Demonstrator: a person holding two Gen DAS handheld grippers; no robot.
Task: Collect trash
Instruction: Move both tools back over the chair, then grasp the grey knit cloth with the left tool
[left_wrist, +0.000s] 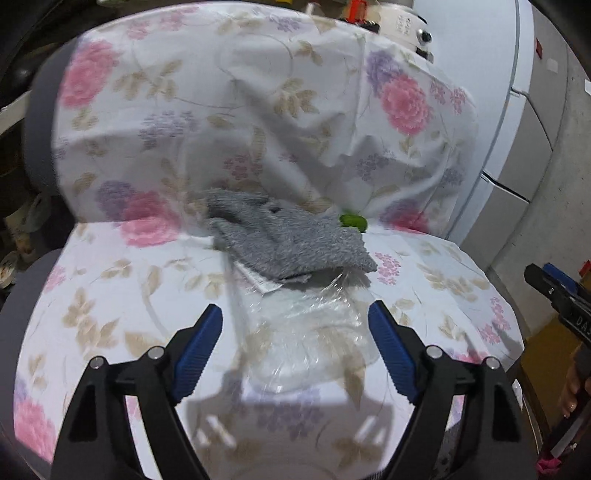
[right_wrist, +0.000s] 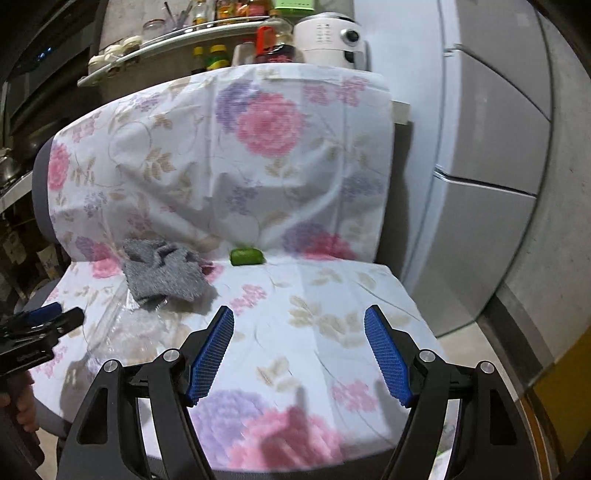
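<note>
A chair draped in a floral cloth (left_wrist: 110, 280) (right_wrist: 332, 295) fills both views. On its seat lies a crumpled clear plastic wrapper (left_wrist: 314, 332) (right_wrist: 125, 332), partly under a grey knitted cloth (left_wrist: 291, 243) (right_wrist: 162, 273). A white paper scrap (left_wrist: 258, 280) pokes out from beneath that cloth. A small green object (left_wrist: 352, 221) (right_wrist: 246, 256) sits at the seat's back crease. My left gripper (left_wrist: 295, 347) hovers open just in front of the wrapper, nothing between its blue pads. My right gripper (right_wrist: 299, 350) is open over bare seat cloth, to the right of the wrapper.
A grey cabinet or fridge (right_wrist: 498, 184) stands to the right of the chair. Behind it a shelf (right_wrist: 177, 40) carries jars, bottles and a white appliance (right_wrist: 328, 37). The right gripper shows at the left wrist view's right edge (left_wrist: 554, 291). Floor lies at lower right.
</note>
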